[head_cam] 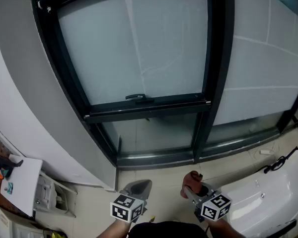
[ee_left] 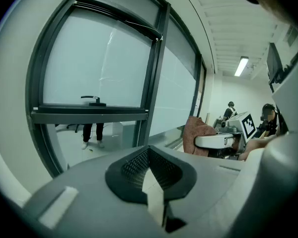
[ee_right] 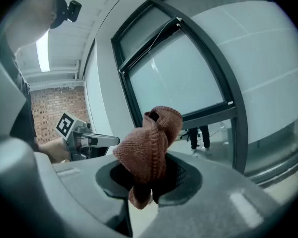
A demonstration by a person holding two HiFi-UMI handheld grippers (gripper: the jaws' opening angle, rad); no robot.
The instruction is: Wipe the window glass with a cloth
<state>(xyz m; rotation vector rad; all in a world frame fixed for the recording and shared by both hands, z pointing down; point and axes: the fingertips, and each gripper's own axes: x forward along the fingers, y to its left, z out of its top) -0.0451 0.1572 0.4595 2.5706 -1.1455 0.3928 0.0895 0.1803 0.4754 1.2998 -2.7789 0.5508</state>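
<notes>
The right gripper is clamped on the bunched brown cloth, well short of the window glass. Lift it to the pane, press the cloth flat, wipe in overlapping strokes; the left gripper, jaws together and empty, can hang back

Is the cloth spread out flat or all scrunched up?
Scrunched up. The cloth sticks out of the right gripper as a wrinkly lump, pinched between its jaws.

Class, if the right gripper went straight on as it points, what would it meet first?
Probably the window glass, near its lower frame bar, with the held cloth touching first; depth unclear.
</notes>
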